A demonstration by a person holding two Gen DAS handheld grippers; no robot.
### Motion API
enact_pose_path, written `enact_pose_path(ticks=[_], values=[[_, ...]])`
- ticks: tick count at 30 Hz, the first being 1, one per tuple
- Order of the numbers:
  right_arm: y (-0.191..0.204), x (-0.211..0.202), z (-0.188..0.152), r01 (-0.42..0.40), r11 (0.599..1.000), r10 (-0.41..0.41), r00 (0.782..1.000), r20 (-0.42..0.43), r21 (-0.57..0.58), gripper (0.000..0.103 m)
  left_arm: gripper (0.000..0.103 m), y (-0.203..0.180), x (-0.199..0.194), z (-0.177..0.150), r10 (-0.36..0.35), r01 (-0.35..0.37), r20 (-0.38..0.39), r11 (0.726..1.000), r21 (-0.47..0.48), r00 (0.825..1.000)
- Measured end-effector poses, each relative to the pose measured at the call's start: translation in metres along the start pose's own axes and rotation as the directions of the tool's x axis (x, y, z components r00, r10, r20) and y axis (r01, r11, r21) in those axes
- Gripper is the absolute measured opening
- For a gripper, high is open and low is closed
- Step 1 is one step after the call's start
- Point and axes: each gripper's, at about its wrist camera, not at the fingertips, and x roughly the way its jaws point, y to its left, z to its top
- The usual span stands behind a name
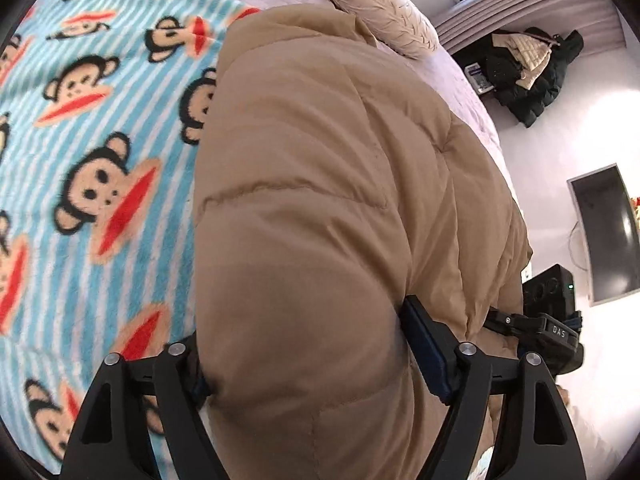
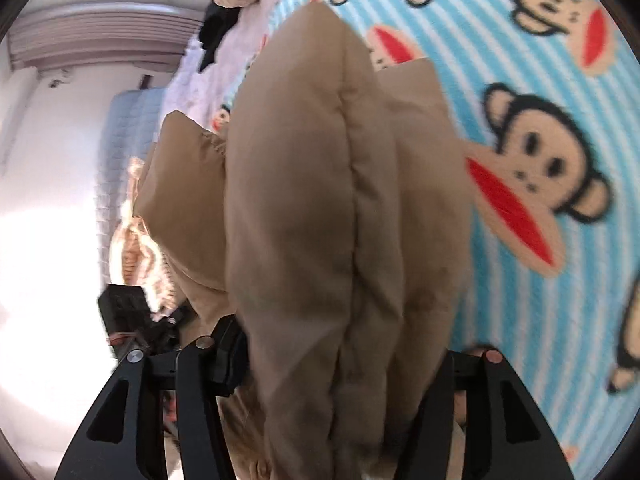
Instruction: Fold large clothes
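A puffy tan down jacket (image 1: 320,184) lies bunched on a bed covered by a blue-striped monkey-print blanket (image 1: 100,160). My left gripper (image 1: 312,360) has a thick fold of the jacket filling the gap between its fingers, and both pads press into it. In the right wrist view the same jacket (image 2: 320,200) bulges between the fingers of my right gripper (image 2: 344,360), which is shut on another fold. The blanket (image 2: 540,80) stretches out to the right of it. My right gripper's body (image 1: 552,332) shows just past the jacket's right side in the left wrist view.
A beige pillow (image 1: 380,12) lies at the head of the bed on a pale lilac sheet (image 1: 468,92). Dark coats (image 1: 528,72) are piled by the wall, and a dark screen (image 1: 608,236) stands on the pale floor. A striped cloth (image 2: 136,248) lies at the bed's left edge.
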Motion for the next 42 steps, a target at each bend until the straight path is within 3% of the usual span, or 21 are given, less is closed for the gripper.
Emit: enact_pose_path(ticks=[3,6,7,9,13,15,19,21,23,25,30,39,41,42], values=[[0.017,-0.030,-0.002,0.143,0.989,-0.142,0.989,0.037,-0.042,0.057,0.080,-0.012,-0.023,0.005,0.069,-0.071,0.035,0.996,0.052,0.997],[0.045,-0.065,-0.018,0.267,0.956,-0.249,0.957,0.148,-0.121,0.029,0.080,-0.030,-0.047,0.022,0.105,-0.117,0.107,0.987,0.113,0.989],[0.055,-0.072,-0.024,0.281,0.948,-0.255,0.950,0.178,-0.147,0.021,0.080,-0.035,-0.053,0.031,0.100,-0.117,0.134,0.985,0.129,0.986],[0.061,-0.088,-0.036,0.238,0.953,-0.199,0.959,0.201,-0.189,0.016,0.080,-0.052,-0.055,0.051,0.083,-0.113,0.177,0.979,0.167,0.981],[0.083,-0.080,-0.073,0.188,0.941,-0.146,0.976,0.162,-0.282,0.016,0.080,-0.078,-0.024,0.083,0.103,-0.140,0.178,0.968,0.210,0.979],[0.084,-0.071,-0.090,0.211,0.923,-0.182,0.976,0.119,-0.323,0.016,0.080,-0.093,0.006,0.086,0.159,-0.191,0.153,0.955,0.228,0.975],[0.046,-0.029,-0.112,0.320,0.896,-0.318,0.946,0.060,-0.309,0.014,0.080,-0.119,0.044,0.077,0.244,-0.282,0.159,0.913,0.294,0.957],[0.019,-0.015,-0.115,0.392,0.876,-0.397,0.917,0.043,-0.282,0.011,0.080,-0.125,0.053,0.069,0.248,-0.288,0.159,0.901,0.324,0.956],[-0.006,-0.009,-0.115,0.349,0.918,-0.354,0.935,0.009,-0.190,0.011,0.080,-0.128,0.053,0.064,0.239,-0.279,0.155,0.897,0.343,0.959],[-0.017,-0.008,-0.113,0.329,0.935,-0.333,0.943,-0.005,-0.132,0.011,0.080,-0.132,0.047,0.060,0.243,-0.284,0.155,0.890,0.357,0.958],[-0.009,0.001,-0.106,0.371,0.913,-0.378,0.926,-0.010,-0.171,0.011,0.080,-0.127,0.005,0.045,0.242,-0.283,0.160,0.898,0.337,0.957],[0.003,-0.013,-0.116,0.407,0.905,-0.413,0.910,-0.027,-0.128,0.015,0.081,-0.087,-0.061,-0.023,0.296,-0.315,0.115,0.924,0.215,0.948],[0.008,-0.017,-0.122,0.420,0.898,-0.427,0.904,-0.032,-0.132,0.015,0.103,-0.078,-0.070,-0.039,0.318,-0.332,0.102,0.927,0.174,0.943],[0.008,-0.021,-0.128,0.424,0.896,-0.431,0.902,-0.034,-0.132,0.015,0.103,-0.075,-0.074,-0.045,0.324,-0.338,0.107,0.927,0.161,0.940]])
